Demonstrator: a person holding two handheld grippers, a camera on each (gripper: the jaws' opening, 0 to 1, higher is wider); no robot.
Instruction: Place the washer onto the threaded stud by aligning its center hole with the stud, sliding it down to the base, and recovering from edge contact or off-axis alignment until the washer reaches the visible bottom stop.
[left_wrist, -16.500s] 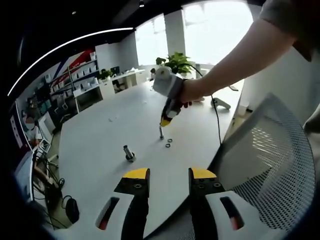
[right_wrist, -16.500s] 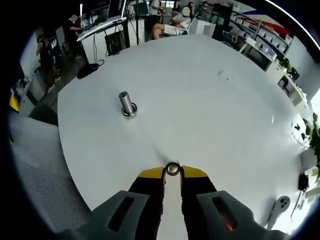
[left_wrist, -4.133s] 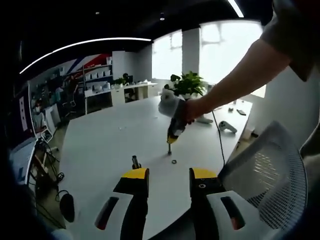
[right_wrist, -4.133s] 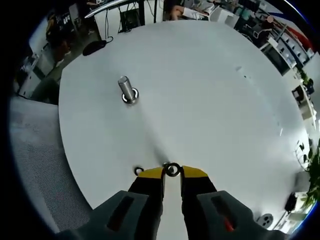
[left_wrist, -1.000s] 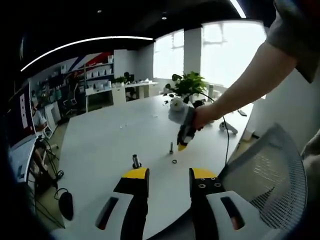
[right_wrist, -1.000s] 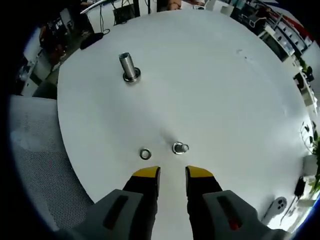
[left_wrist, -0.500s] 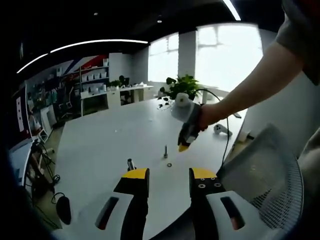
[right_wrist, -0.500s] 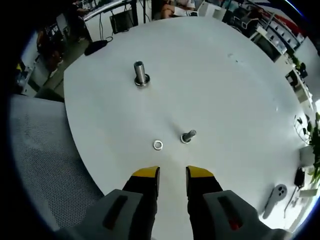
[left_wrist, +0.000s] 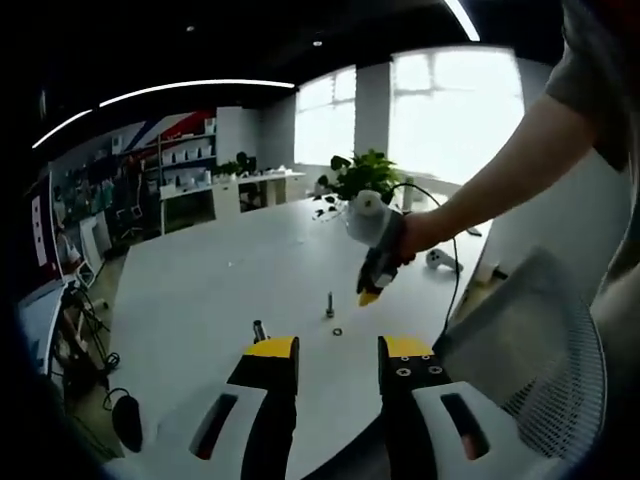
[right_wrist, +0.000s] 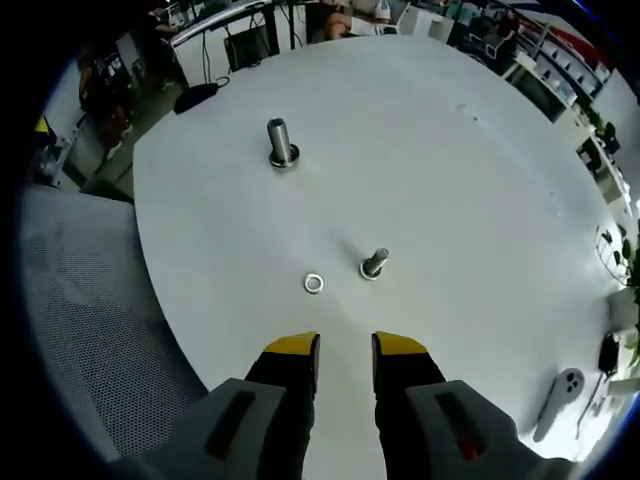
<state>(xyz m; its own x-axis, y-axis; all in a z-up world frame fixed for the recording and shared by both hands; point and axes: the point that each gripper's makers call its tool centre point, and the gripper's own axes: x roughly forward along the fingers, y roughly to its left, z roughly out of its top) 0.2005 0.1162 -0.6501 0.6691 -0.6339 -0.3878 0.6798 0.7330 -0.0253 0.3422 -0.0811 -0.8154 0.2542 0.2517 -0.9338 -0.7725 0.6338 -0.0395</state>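
A slim threaded stud (right_wrist: 374, 264) stands upright on the white round table (right_wrist: 470, 190), with a wider ring at its foot. A loose washer (right_wrist: 314, 283) lies flat just left of it. My right gripper (right_wrist: 345, 348) is open, with nothing between its fingers, and hangs above and short of both. The left gripper view takes in the same stud (left_wrist: 329, 304) and washer (left_wrist: 337, 331), with the right gripper (left_wrist: 368, 296) held by a hand just right of the stud, above the table. My left gripper (left_wrist: 338, 350) is open, held back near the table's edge.
A thicker stud (right_wrist: 279, 142) stands farther off on the table, also in the left gripper view as the thicker stud (left_wrist: 259, 330). A mesh chair (right_wrist: 70, 330) sits beside the table edge. A small white device (right_wrist: 563, 386) lies near the rim. Desks and shelves stand beyond.
The right gripper, shut on a washer over the stud 4 s ago, has opened and drawn up and back from the stud. The left gripper has hardly moved.
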